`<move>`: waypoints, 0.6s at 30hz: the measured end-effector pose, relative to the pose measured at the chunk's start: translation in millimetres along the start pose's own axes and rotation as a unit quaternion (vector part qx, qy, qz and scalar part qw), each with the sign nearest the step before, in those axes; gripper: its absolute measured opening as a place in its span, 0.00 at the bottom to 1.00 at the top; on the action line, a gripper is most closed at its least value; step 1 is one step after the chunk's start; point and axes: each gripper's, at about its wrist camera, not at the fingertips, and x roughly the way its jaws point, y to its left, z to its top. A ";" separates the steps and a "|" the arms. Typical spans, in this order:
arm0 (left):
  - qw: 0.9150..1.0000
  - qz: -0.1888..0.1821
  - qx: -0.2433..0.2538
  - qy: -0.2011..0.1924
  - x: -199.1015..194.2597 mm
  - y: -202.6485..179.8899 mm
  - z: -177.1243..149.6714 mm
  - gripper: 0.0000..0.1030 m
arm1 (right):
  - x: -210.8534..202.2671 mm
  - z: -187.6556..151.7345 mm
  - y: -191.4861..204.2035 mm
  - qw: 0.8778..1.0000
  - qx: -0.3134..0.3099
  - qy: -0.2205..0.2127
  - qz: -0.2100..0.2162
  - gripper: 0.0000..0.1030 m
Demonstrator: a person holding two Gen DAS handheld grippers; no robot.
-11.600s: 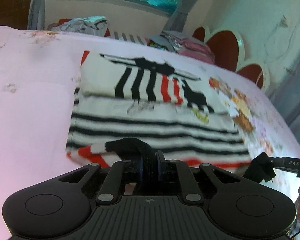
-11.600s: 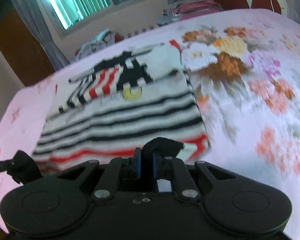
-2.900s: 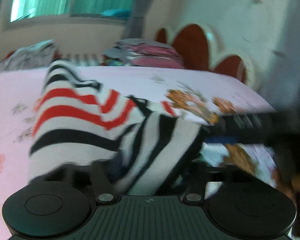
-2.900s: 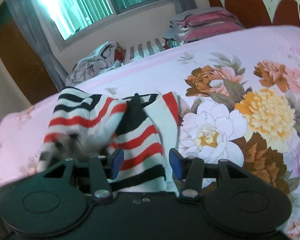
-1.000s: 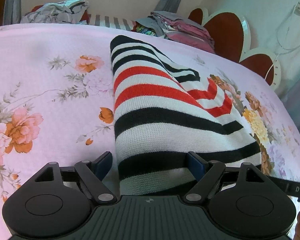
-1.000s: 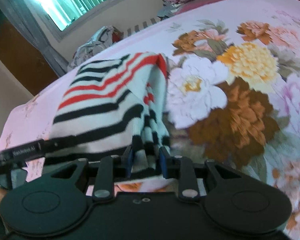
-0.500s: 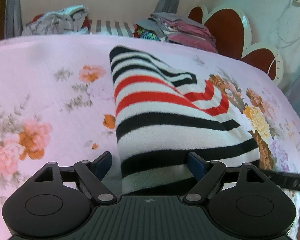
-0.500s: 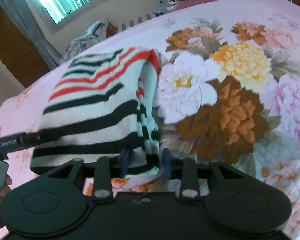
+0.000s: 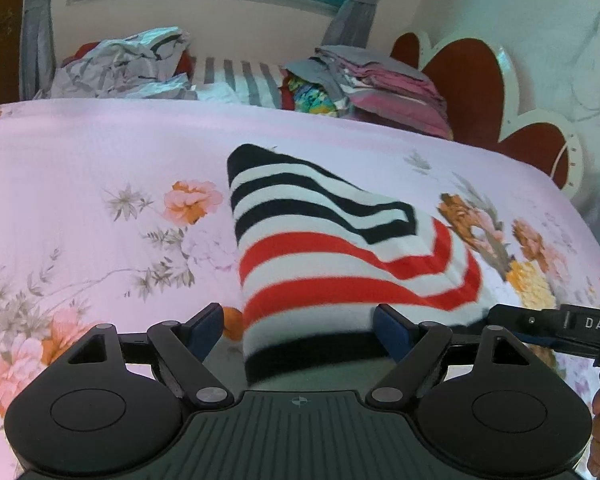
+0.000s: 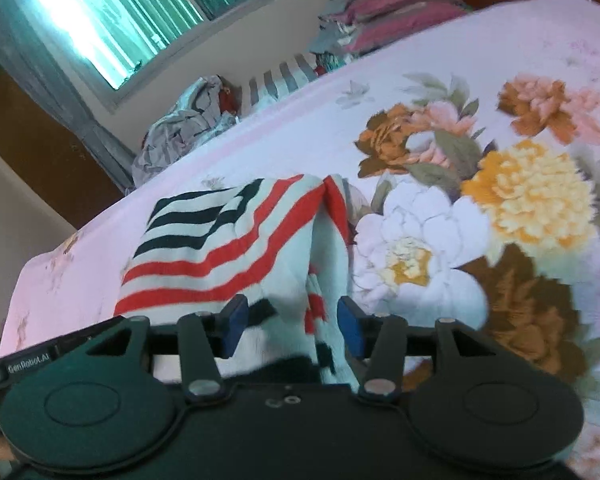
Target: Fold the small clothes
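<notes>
Folded red-, black- and white-striped knit garment (image 9: 340, 272) rests between both grippers: left gripper (image 9: 298, 330) wide, gripping nothing; right gripper (image 10: 292, 320) has just been opening, letting go, so the fold stays put.

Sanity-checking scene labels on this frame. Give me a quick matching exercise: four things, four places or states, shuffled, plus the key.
Things:
1. striped sweater
2. left gripper
3. stack of folded pink linens
4. crumpled grey cloth

Places or states:
A. heaped under the window, beyond the bed's far edge
B. folded, lying on the floral bedsheet
C. jaws open, either side of the sweater's near edge
D. piled next to the red headboard

Pairs: 1-B, 2-C, 3-D, 4-A
</notes>
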 end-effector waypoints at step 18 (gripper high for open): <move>1.000 -0.013 -0.018 0.007 28.4 -1.1 7.0 0.79 | 4.1 1.9 13.2 0.997 -0.070 -0.032 -0.028 0.24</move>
